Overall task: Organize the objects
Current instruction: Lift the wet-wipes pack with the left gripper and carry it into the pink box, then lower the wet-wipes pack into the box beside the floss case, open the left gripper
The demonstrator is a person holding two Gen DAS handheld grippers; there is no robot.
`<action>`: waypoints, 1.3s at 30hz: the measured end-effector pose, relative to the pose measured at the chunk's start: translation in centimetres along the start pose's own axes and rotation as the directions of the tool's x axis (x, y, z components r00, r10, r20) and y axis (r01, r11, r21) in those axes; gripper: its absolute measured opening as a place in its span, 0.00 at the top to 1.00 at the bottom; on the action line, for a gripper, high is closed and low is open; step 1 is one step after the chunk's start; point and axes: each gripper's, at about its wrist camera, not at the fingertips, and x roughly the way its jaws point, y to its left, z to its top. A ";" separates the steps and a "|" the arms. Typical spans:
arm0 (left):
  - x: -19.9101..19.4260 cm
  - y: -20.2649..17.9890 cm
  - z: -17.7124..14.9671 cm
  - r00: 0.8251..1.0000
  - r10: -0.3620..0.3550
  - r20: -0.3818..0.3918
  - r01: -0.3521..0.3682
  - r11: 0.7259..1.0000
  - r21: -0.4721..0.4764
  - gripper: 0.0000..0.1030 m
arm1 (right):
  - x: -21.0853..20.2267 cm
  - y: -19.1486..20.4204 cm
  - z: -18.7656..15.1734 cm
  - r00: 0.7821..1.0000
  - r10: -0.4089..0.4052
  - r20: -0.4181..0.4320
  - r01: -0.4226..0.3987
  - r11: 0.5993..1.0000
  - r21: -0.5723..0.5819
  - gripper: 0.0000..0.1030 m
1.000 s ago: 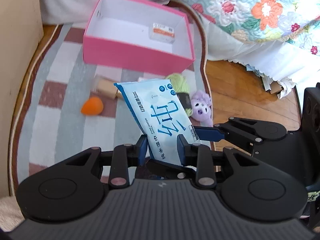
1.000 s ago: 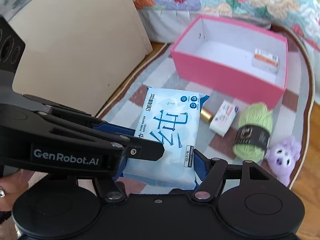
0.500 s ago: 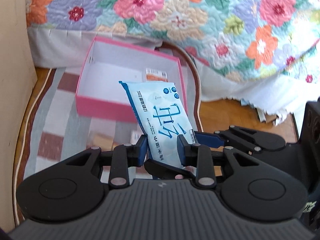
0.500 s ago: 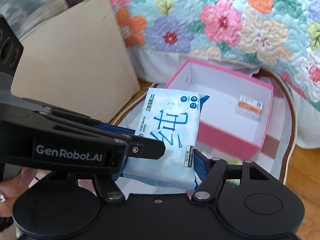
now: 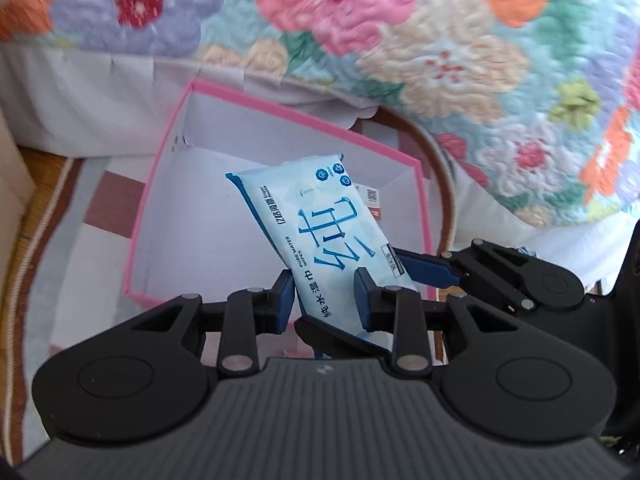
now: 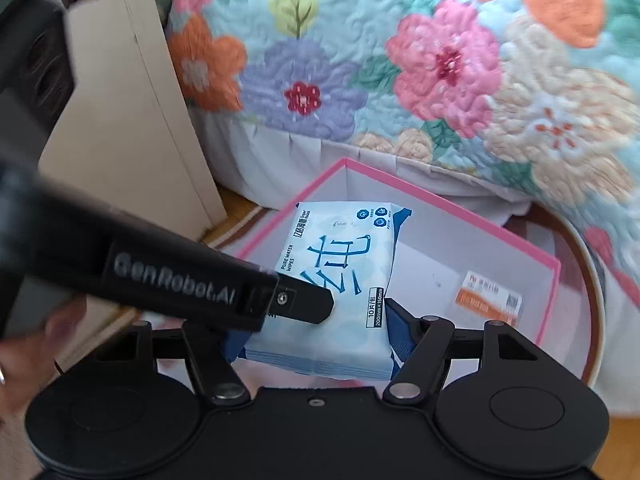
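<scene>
Over pink box (image 5: 138, 240): L & R fingers (image 5: 285, 300) both clamped on wipes pack (image 6: 340, 280).

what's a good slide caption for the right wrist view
Both tongs grip a pack of wet wipes over an open pink box beside a floral quilt.

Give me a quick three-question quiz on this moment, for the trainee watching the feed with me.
1. True or false: both grippers are clamped on the pack of wipes.
2. What already lies in the pink box: A) a ball of yarn, B) a small orange-and-white packet, C) nothing?
3. Fill in: behind the box hangs a quilt with a ______ pattern.

Key
1. True: the left gripper and the right gripper each press a side of the pack.
2. B, the small packet on the box floor.
3. Flower.
</scene>
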 end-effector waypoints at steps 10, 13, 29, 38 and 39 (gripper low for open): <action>8.9 3.6 2.1 0.992 -0.005 -0.129 -0.011 0.992 -0.127 0.67 | 8.8 -4.3 0.1 0.987 0.059 -0.150 -0.074 0.992 -0.099 0.30; 10.5 4.2 2.6 0.981 -0.012 -0.194 -0.009 0.994 -0.111 0.67 | 10.2 -4.9 0.0 0.978 0.086 -0.189 -0.115 0.982 -0.147 0.31; 15.1 6.2 3.3 0.963 0.060 -0.263 -0.105 0.982 -0.160 0.63 | 13.8 -5.5 1.5 0.940 0.072 -0.334 -0.135 0.976 -0.168 0.39; 16.7 7.1 3.0 0.937 -0.042 -0.347 -0.093 0.927 -0.363 0.70 | 11.9 -8.1 -1.5 0.906 0.121 -0.405 -0.050 0.982 0.182 0.43; 17.0 7.1 2.9 0.937 -0.088 -0.339 -0.062 0.911 -0.407 0.73 | 11.8 -8.0 -1.8 0.906 0.126 -0.405 -0.049 0.980 0.195 0.46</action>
